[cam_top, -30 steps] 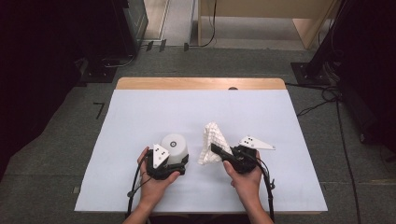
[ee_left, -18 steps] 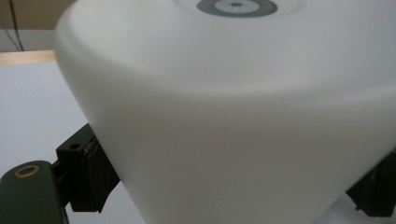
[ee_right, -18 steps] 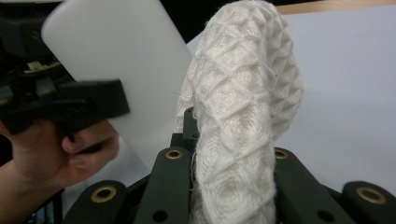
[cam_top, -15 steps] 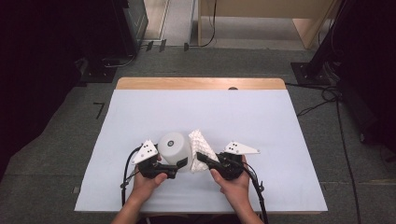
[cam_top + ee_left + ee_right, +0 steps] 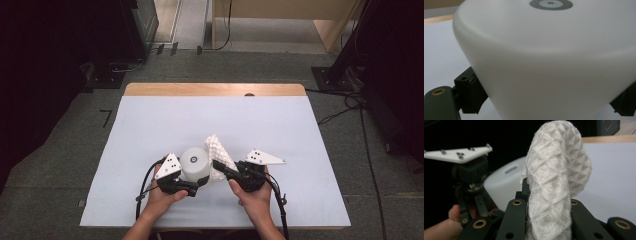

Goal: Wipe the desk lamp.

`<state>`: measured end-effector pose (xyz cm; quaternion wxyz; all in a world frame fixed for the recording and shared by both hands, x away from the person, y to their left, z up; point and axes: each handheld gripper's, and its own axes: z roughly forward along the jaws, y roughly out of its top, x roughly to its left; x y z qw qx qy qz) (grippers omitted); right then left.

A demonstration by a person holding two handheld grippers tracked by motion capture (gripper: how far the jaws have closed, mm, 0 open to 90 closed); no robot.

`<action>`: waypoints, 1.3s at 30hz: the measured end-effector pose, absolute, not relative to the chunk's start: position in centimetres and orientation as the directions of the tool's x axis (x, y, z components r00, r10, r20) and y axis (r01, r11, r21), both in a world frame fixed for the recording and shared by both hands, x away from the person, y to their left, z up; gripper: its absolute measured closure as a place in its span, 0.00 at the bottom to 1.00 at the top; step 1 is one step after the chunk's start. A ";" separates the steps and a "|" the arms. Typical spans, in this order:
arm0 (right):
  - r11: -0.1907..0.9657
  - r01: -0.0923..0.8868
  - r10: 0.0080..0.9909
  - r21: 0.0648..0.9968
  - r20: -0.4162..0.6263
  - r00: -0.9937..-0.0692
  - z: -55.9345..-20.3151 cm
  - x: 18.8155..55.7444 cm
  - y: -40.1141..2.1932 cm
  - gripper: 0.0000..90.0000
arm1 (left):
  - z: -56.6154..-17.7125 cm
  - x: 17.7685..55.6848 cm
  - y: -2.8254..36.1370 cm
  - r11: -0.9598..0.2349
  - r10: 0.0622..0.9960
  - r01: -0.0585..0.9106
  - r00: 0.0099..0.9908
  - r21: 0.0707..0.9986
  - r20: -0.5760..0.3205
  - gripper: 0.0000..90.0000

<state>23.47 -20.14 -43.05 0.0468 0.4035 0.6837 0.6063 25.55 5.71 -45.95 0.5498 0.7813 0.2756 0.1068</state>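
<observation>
A white cup [image 5: 194, 162], its flat end marked with a grey ring [image 5: 550, 4], is clamped between the jaws of my left gripper [image 5: 196, 186], which is shut on it. The cup's smooth wall [image 5: 554, 70] bulges between the two black jaws. My right gripper [image 5: 218, 166] is shut on a white waffle-weave cloth [image 5: 220, 150], which stands up in a bunched fold [image 5: 559, 170] from its jaws [image 5: 546, 203]. The cloth rests against the cup's right side. In the right gripper view the cup [image 5: 504, 185] and the left gripper [image 5: 469, 176] sit just left of the cloth.
The table [image 5: 200, 120] has a white cover and a bare wooden strip [image 5: 215, 89] at the far edge. Both hands work near its front edge. Dark equipment stands at the far left, and cables [image 5: 345, 107] lie on the floor to the right.
The cloth in my right gripper has come left, from a small gap beside the cup to lying against it. Both hands shifted only slightly near the front edge.
</observation>
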 end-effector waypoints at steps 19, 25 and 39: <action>-0.078 0.494 0.597 0.866 0.437 -0.672 -42.6 23.5 -20.5 0.88 | -46.4 25.8 5.2 -0.295 0.545 0.312 0.831 0.903 -0.109 0.09; -0.117 0.503 0.639 0.856 0.452 -0.622 -42.8 24.1 -22.2 0.88 | -46.9 26.1 5.4 -0.353 0.620 0.280 0.784 0.893 -0.001 0.09; -0.138 0.527 0.686 0.838 0.465 -0.559 -44.2 25.1 -24.1 0.88 | -47.4 25.8 6.4 -0.358 0.692 0.320 0.722 0.877 0.019 0.05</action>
